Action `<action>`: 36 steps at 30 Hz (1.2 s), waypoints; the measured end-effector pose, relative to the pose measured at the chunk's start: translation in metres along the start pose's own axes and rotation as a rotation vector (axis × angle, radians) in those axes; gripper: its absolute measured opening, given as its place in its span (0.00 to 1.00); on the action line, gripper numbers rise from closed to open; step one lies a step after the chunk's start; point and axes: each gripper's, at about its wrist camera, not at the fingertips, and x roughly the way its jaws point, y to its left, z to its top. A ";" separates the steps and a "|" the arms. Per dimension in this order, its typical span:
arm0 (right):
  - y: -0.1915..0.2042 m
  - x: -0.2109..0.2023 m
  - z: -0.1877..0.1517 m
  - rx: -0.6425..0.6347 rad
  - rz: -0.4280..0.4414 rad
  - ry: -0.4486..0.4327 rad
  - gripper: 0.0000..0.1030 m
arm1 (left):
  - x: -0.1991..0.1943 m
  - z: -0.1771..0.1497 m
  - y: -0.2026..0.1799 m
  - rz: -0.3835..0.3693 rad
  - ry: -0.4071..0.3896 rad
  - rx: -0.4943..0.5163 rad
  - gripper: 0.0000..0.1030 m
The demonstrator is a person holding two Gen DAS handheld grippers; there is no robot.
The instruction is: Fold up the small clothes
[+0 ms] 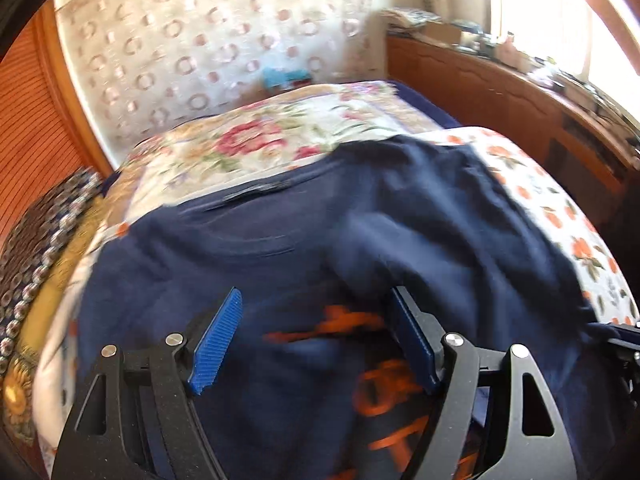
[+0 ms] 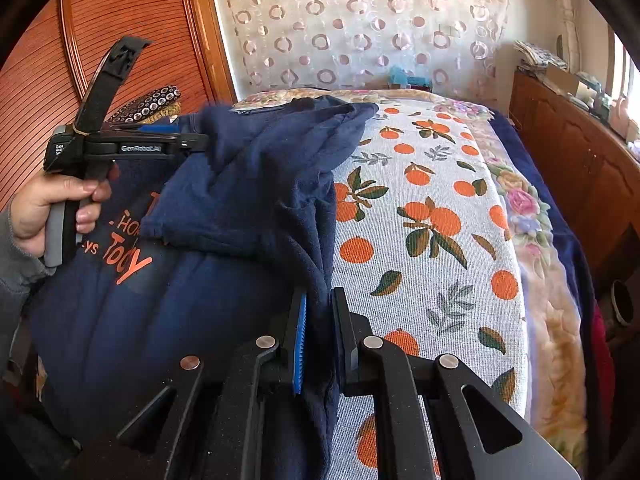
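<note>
In the left wrist view, the left gripper [image 1: 316, 336] hangs over a navy sweatshirt [image 1: 248, 264] spread on the bed, jaws wide apart; the blue ribbed pads [image 1: 218, 340] frame the orange lettering [image 1: 376, 364] on the chest, and a raised fold of the fabric runs against the tip of the right-hand finger, though motion blur hides whether it touches. The garment covers the near part of an orange-print sheet [image 1: 560, 208], with a rose-patterned blanket [image 1: 256, 136] beyond it toward the far edge. In the right wrist view, the right gripper [image 2: 318, 336] has its jaws drawn narrow on the right-hand edge of the navy sweatshirt [image 2: 200, 320], a strip of cloth passing between the fingers. The sweatshirt lies along the left side of the orange-print sheet [image 2: 432, 232], one sleeve [image 2: 256, 184] folded across its chest and partly covering the orange lettering [image 2: 126, 248]. The left gripper [image 2: 188, 142], held by the person's hand [image 2: 52, 208], reaches in at the shoulder, its tips hidden behind the sleeve.
</note>
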 end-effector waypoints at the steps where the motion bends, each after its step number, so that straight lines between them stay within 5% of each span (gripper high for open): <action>1: 0.000 0.000 0.000 0.000 -0.001 0.000 0.11 | -0.001 -0.001 0.006 0.005 0.003 -0.008 0.74; 21: 0.004 -0.008 0.007 -0.039 -0.005 -0.017 0.14 | -0.066 -0.022 0.034 -0.102 -0.101 0.059 0.74; 24: 0.010 -0.017 0.021 -0.062 0.015 -0.046 0.33 | -0.069 -0.021 0.038 -0.108 -0.106 0.070 0.74; 26: 0.012 -0.020 0.034 -0.066 0.029 -0.072 0.65 | -0.070 -0.020 0.044 -0.112 -0.105 0.073 0.74; 36: -0.004 0.035 0.100 -0.099 -0.010 -0.015 0.70 | -0.043 -0.007 0.105 -0.096 -0.062 0.015 0.73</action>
